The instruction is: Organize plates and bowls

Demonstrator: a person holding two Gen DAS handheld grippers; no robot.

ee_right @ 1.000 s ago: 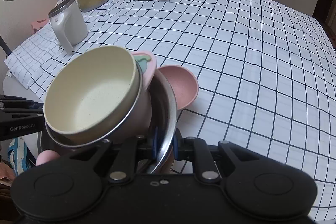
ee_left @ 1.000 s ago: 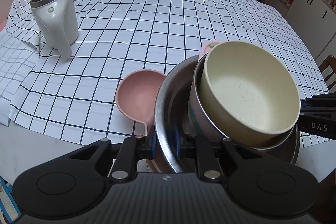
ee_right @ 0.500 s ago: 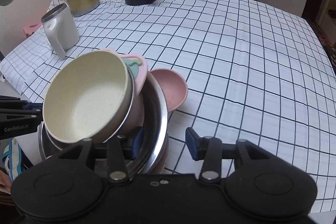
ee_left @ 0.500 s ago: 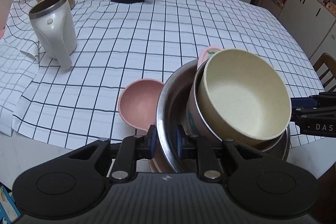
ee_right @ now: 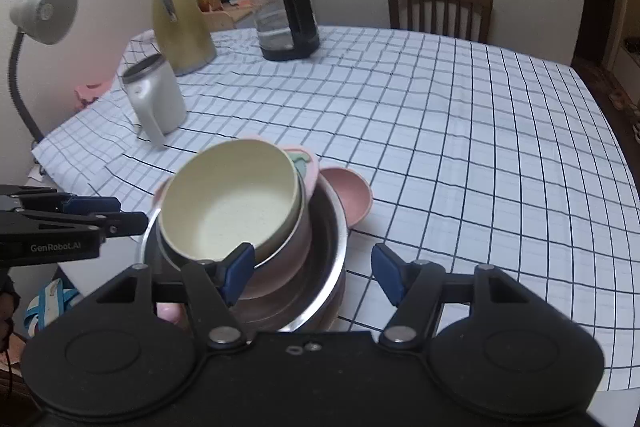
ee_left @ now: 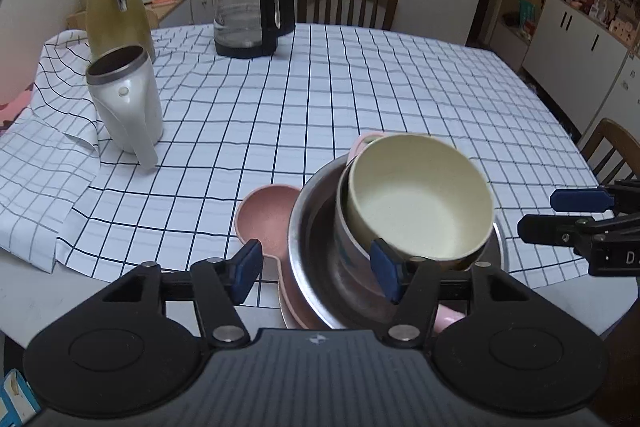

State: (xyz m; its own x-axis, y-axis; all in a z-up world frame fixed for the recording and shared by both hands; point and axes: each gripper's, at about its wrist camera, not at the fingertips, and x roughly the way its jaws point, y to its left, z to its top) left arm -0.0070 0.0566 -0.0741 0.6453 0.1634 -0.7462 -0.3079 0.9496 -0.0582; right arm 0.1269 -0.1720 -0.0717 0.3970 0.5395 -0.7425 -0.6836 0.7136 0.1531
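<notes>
A stack of dishes sits at the near table edge. A cream bowl (ee_left: 416, 203) leans inside a smaller metal bowl, which rests in a wide steel bowl (ee_left: 316, 291) on a pink plate (ee_left: 290, 307). A small pink bowl (ee_left: 264, 215) lies against the stack's far side. My left gripper (ee_left: 316, 273) straddles the steel rim, jaws opening, pads off it. My right gripper (ee_right: 314, 273) stands at the opposite side of the steel bowl (ee_right: 332, 259) below the cream bowl (ee_right: 232, 203), jaws also opening and touching nothing. Each gripper shows in the other's view.
On the checked cloth stand a white jug (ee_left: 126, 103), a yellow thermos (ee_left: 116, 15) and a glass kettle (ee_left: 248, 15) at the far left. Wooden chairs (ee_left: 348, 3) ring the table. A desk lamp (ee_right: 44, 11) stands off the left side.
Both grippers were shut on the steel bowl's rim; now both have let go, spread their jaws and pulled back and upward. The stack stays put.
</notes>
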